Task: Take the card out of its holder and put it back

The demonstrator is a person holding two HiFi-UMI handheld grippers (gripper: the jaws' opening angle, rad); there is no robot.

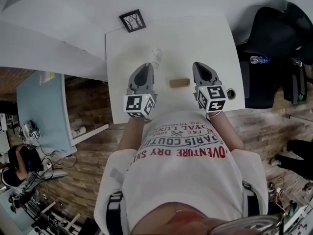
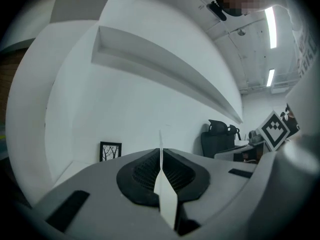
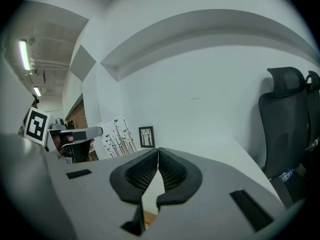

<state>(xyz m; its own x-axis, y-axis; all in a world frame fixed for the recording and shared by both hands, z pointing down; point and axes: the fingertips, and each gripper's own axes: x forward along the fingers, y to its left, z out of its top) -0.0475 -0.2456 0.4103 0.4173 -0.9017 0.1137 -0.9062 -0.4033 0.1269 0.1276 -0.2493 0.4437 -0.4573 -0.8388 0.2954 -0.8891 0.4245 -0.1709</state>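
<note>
A small wooden card holder (image 1: 179, 82) lies on the white table (image 1: 122, 53), between my two grippers. My left gripper (image 1: 145, 66) is shut on a white card (image 1: 156, 57) that sticks out past its tips above the table. In the left gripper view the card (image 2: 165, 194) shows edge-on, pinched between the black pads (image 2: 145, 176). From the right gripper view I see the card's face (image 3: 116, 136), printed with thin dark stems. My right gripper (image 1: 200, 65) hangs to the right of the holder, its jaws shut (image 3: 158, 151) with nothing between them; a bit of the holder (image 3: 149, 218) shows below.
A small black-framed tree picture (image 1: 132, 20) stands at the table's far edge. A black office chair (image 1: 274, 38) with a water bottle (image 1: 259, 59) is right of the table. A round hole (image 1: 231, 93) sits near the table's front right corner.
</note>
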